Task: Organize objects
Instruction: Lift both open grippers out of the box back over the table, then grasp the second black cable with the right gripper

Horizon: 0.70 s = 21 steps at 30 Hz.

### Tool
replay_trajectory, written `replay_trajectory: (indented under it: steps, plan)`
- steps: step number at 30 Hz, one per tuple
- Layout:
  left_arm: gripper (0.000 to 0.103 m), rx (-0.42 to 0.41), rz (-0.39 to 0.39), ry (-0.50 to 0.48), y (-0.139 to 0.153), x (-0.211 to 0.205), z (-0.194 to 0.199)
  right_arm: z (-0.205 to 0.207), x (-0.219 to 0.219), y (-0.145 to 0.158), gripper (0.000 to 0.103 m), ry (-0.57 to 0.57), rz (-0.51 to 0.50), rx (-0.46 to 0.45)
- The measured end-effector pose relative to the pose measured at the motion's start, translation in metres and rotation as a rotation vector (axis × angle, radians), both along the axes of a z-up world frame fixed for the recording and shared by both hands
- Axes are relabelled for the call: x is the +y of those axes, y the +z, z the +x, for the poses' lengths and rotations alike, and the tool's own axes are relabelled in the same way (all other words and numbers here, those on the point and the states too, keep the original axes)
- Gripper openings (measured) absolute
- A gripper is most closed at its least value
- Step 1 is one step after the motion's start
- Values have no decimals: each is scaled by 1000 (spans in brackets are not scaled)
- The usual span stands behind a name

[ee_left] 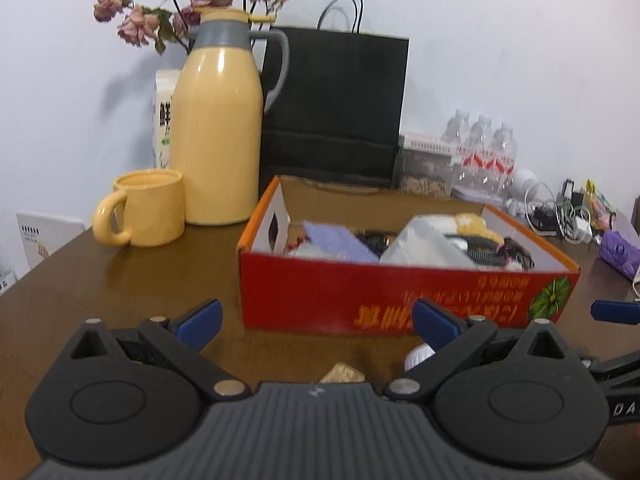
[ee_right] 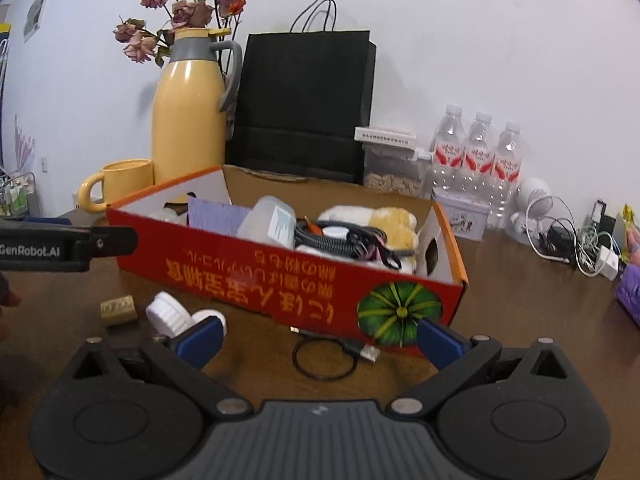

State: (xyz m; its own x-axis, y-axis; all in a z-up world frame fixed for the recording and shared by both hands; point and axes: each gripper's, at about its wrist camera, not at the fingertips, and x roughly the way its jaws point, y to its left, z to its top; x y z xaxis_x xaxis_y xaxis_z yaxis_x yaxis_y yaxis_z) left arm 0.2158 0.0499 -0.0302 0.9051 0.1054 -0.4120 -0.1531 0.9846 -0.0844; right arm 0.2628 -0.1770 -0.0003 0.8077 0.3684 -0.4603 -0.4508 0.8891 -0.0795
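Brown table (ee_right: pixel 520 280), both grippers level, seemingly empty, spread.

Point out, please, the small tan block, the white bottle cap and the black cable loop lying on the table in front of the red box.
Tan block (ee_right: pixel 118 310): right wrist view, its top face.
White bottle cap (ee_right: pixel 168 314): right wrist view, its ribbed side.
Black cable loop (ee_right: pixel 298 365): right wrist view, left side of the ring.

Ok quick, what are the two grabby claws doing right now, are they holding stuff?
Left gripper: jaws wide open, holding nothing, facing the red box.
Right gripper: jaws wide open, holding nothing, above the black cable loop.
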Motion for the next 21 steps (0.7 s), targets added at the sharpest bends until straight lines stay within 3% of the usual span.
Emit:
replay_trajectory:
  steps: [21]
  plan:
    - [103, 55, -43, 20, -8, 10, -6, 4, -16, -10, 103, -58, 29, 72]
